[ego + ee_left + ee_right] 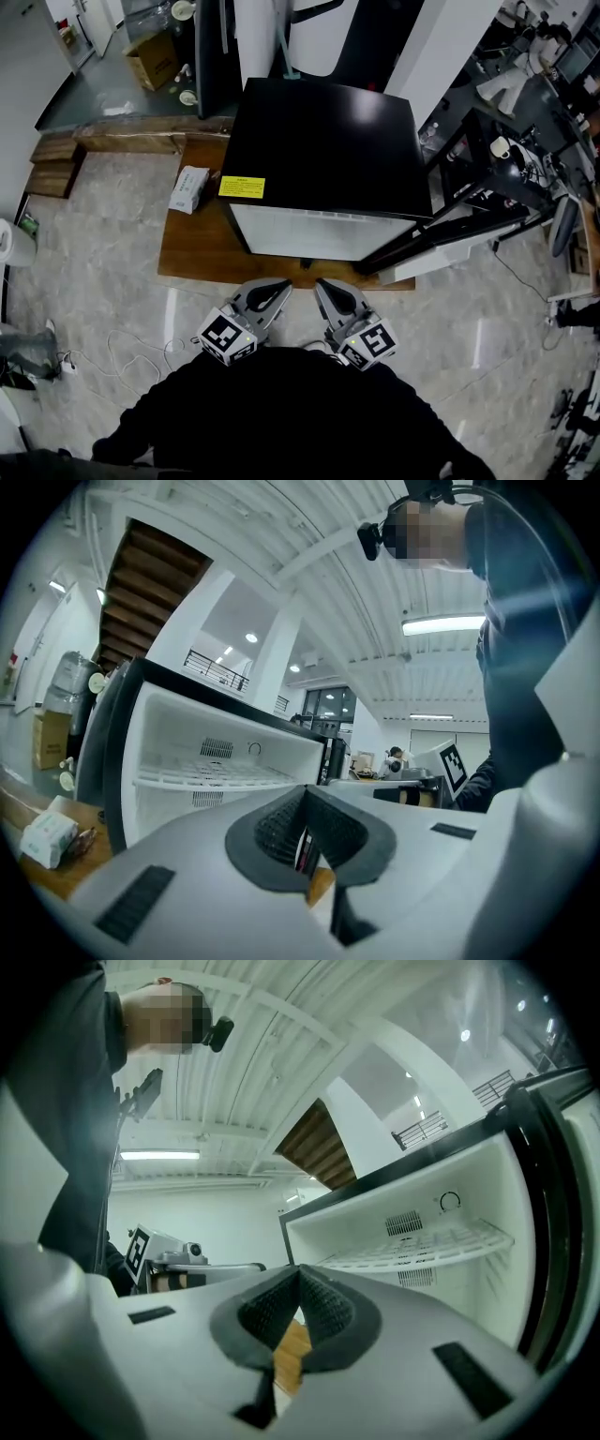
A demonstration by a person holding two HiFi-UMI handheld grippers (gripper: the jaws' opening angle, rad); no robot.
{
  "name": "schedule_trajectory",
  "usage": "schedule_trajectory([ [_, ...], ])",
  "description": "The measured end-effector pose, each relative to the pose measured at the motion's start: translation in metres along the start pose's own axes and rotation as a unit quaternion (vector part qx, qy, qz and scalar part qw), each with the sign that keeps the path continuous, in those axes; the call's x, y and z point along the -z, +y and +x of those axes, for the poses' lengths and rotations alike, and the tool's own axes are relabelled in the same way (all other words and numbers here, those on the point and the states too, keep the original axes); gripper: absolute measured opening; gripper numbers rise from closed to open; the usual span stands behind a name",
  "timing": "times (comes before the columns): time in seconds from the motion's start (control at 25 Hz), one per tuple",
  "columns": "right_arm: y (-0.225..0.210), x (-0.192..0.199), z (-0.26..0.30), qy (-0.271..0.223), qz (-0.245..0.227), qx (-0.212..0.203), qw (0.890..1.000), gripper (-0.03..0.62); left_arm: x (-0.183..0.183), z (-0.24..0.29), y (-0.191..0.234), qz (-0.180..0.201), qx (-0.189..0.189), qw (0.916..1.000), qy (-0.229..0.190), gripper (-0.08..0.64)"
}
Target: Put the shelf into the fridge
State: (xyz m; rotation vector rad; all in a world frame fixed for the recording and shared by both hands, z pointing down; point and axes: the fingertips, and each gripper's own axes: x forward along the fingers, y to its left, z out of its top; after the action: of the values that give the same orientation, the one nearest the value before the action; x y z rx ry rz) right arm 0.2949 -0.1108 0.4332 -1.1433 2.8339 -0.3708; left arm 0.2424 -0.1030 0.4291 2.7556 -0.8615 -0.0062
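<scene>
Small black box-shaped metal fridge (323, 141) with white interior stands upright, door swung open; white slatted plastic shelf (422, 1246) lies level inside the fridge, spanning wall to wall.

The fridge (328, 131) is glossy black outside and white inside, with a yellow label (242, 187) on it. Its shelf (422, 1246) is a white grid. The wooden board (192, 248) beneath is warm brown, and the box (190, 189) at the board's left edge is white with dark print. The floor (112, 262) is marbled beige-grey. The left tongs (279, 287) and right tongs (322, 285) are light grey with dark ribbed pads (277, 832). Each carries a cube of black-and-white square markers. The person's clothing (281, 412) is black.
</scene>
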Motion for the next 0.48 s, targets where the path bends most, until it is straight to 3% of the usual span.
schedule_trajectory([
  [0.48,0.0109,-0.0047,0.006,0.0,-0.017,-0.011,1.0,0.005,-0.0018,-0.0002,0.0054,-0.003,0.006,0.9999,-0.008,0.005],
])
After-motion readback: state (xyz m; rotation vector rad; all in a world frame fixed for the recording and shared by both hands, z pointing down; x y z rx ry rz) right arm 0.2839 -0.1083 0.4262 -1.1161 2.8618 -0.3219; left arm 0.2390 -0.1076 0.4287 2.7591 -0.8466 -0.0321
